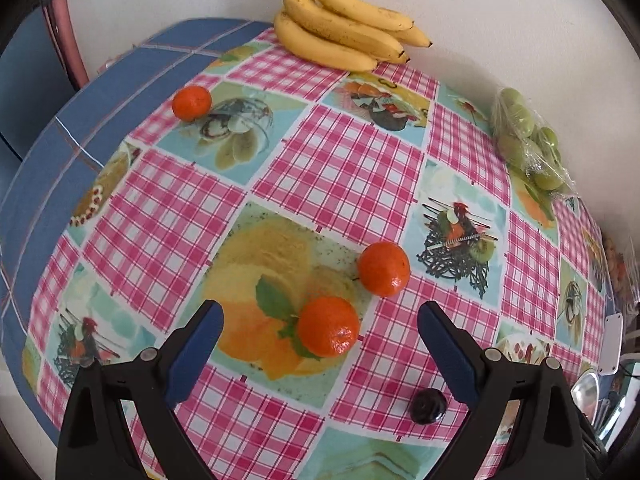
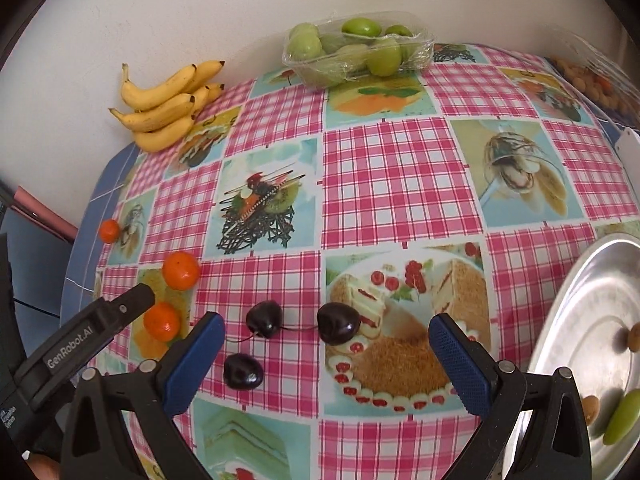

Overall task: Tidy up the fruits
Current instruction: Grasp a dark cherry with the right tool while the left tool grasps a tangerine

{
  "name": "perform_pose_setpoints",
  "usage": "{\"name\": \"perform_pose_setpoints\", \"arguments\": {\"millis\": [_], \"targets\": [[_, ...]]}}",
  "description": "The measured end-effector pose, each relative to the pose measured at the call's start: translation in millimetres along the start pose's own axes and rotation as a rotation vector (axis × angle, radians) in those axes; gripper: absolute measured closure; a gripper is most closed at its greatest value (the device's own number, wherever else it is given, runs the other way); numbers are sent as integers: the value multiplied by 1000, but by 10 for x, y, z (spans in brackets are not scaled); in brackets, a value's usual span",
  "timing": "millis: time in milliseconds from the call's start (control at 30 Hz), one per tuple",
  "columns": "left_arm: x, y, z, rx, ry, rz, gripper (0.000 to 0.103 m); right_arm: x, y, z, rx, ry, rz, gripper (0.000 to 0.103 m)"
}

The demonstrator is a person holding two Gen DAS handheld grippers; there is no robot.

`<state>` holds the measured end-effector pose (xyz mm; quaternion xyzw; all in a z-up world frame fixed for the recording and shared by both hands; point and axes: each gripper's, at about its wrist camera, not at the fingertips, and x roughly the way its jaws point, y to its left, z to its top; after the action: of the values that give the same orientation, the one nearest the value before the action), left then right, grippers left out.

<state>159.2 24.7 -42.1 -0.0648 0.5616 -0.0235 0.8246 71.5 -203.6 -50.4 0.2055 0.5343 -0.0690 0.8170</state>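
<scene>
**Round fruit, easy to send rolling**

Clearly both grippers are spread wide and empty. The left gripper frames the nearest tangerine; a fingertip nudging it off-centre could roll it toward the second tangerine. The right gripper hovers over three dark cherries, whose linked stems may drag a neighbour along. The metal tray waits at the right.

The setting looked like a home dining or kitchen corner. The surface wore a pink-checked oilcloth printed with cakes and fruit desserts, laid over a blue cloth and pushed against a plain white wall. Bananas, a wrapped punnet of green fruit and a steel tray sat on it.
</scene>
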Motion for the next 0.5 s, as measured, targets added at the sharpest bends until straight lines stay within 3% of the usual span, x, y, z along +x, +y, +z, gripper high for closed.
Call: {"name": "perform_pose_setpoints", "arguments": {"millis": [500], "targets": [[178,193,12,-87,59,-36,7,222,-174,-9,6,67,-9,0]]}}
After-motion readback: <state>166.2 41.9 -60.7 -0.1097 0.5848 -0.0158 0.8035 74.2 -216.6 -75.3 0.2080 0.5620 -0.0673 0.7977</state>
